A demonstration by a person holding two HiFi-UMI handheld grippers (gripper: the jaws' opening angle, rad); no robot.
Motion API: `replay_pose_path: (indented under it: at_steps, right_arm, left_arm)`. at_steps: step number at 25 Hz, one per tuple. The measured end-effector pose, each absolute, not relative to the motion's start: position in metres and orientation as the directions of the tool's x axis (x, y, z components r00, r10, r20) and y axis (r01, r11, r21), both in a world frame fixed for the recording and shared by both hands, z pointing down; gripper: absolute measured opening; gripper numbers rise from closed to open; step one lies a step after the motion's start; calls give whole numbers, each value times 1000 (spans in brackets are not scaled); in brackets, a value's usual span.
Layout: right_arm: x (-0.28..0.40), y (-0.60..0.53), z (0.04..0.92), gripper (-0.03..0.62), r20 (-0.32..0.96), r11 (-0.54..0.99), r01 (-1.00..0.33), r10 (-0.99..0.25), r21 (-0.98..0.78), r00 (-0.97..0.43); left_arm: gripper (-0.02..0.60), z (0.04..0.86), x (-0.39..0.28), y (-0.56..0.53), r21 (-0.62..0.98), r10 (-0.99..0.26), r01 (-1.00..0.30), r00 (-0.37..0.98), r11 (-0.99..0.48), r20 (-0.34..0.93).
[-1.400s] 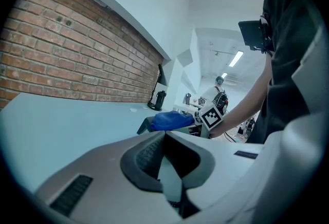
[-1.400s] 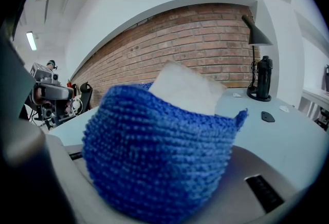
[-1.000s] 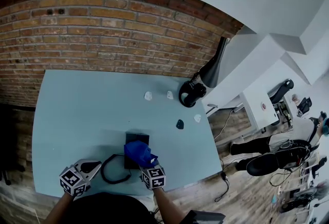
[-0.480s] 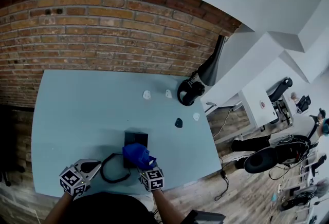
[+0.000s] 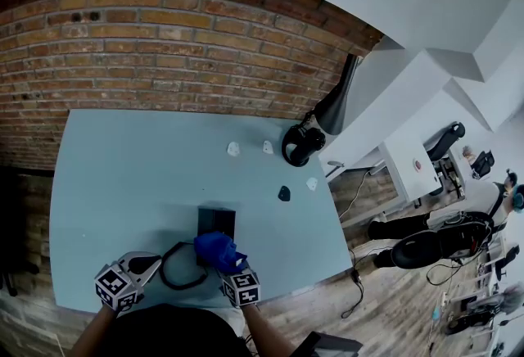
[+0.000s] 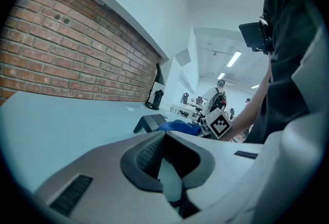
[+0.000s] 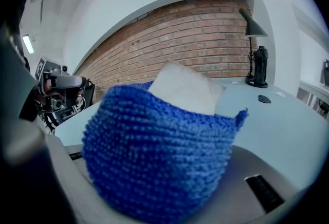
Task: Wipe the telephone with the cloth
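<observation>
The left gripper (image 5: 147, 266) had its smooth grey jaws shut on nothing, beside the curly black cord (image 5: 182, 268). The right gripper (image 5: 230, 264) squeezed the fuzzy blue cloth (image 5: 214, 247), bunched up over the near end of the boxy black telephone (image 5: 216, 221).

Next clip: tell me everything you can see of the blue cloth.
The blue cloth is a knobbly, looped-pile fabric bunched into a rounded wad. The right gripper is shut on it, so it fills that gripper's view. In the head view it sits over the near end of the black telephone on the pale blue table. A pale patch shows above its top edge.
</observation>
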State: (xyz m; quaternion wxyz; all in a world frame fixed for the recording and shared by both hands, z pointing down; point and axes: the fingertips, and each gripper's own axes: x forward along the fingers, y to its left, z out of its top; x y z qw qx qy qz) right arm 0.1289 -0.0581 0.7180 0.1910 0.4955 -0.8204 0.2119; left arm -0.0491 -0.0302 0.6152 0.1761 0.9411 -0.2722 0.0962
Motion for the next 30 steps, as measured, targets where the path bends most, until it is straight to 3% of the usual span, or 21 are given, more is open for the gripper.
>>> replay_pose_path:
  at_steps: [21, 30]
  right_arm:
    - [124, -41, 722, 137, 583, 432, -880, -669, -200, -461]
    - [124, -107, 649, 137, 399, 498, -855, -761, -148, -512]
  left_arm:
    - [21, 617, -49, -32, 292, -483, -551, 831, -781, 277]
    - [21, 617, -53, -34, 300, -496, -565, 822, -768, 278]
